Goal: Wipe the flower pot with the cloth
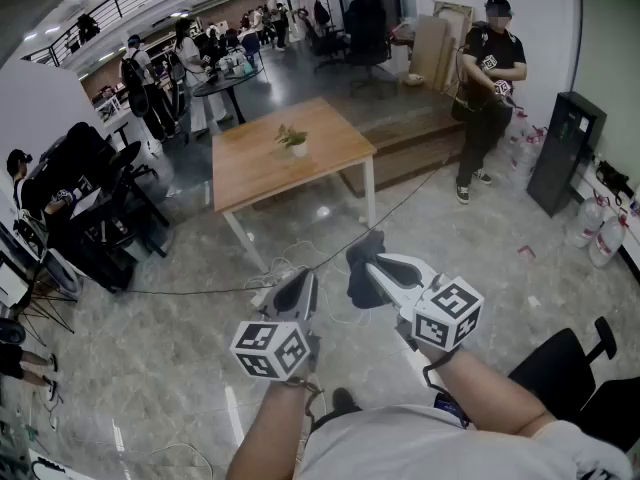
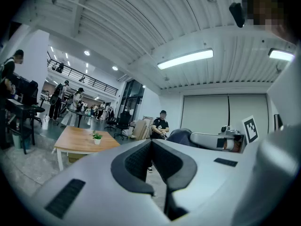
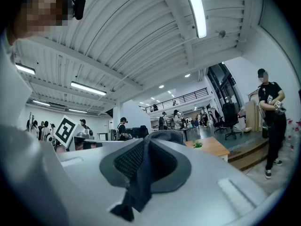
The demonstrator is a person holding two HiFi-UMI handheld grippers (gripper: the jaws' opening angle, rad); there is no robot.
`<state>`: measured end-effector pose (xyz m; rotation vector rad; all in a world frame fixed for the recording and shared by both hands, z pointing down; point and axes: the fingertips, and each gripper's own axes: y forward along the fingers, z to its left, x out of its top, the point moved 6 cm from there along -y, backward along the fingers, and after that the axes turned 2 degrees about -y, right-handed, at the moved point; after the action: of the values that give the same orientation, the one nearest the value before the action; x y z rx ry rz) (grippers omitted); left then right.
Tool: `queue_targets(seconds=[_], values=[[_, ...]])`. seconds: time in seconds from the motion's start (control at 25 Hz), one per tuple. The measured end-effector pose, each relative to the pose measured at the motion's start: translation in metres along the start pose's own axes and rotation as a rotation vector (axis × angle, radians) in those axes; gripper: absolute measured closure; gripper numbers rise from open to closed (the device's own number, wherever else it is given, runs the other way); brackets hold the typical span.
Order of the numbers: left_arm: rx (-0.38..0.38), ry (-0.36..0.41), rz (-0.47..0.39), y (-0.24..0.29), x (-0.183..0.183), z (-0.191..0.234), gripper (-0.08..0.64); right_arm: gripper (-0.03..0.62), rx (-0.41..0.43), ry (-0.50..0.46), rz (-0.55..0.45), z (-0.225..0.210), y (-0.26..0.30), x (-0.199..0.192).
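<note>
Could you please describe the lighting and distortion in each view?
Head view: strong fisheye bend; bright glare on the glossy floor; flower pot small but sharp. Left gripper view: strip light blown out, corners dark. Right gripper view: cloth between the jaws close and slightly soft.

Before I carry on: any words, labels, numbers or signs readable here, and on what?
None can be read.
Cubes on left gripper and right gripper: square marker patterns, no letters.
Bystander's dark shirt: pale print, too small to read.
Bottles by the wall: too small to read.
</note>
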<state>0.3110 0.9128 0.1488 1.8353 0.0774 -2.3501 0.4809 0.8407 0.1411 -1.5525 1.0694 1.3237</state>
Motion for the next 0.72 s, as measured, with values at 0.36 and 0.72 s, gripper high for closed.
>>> queue_targets(seconds=[0.36,0.72], values=[[0.003,-0.016,0.003,0.008,-0.001,0.028,0.555,0.551,0.002,-0.005,-0.004,-0.003,0.023,-0.004],[-0.015,-0.042,0.01,0.037,0.005,0.092,0.555,0.55,-0.01,-0.003,0.016,-0.024,0.088,-0.013]])
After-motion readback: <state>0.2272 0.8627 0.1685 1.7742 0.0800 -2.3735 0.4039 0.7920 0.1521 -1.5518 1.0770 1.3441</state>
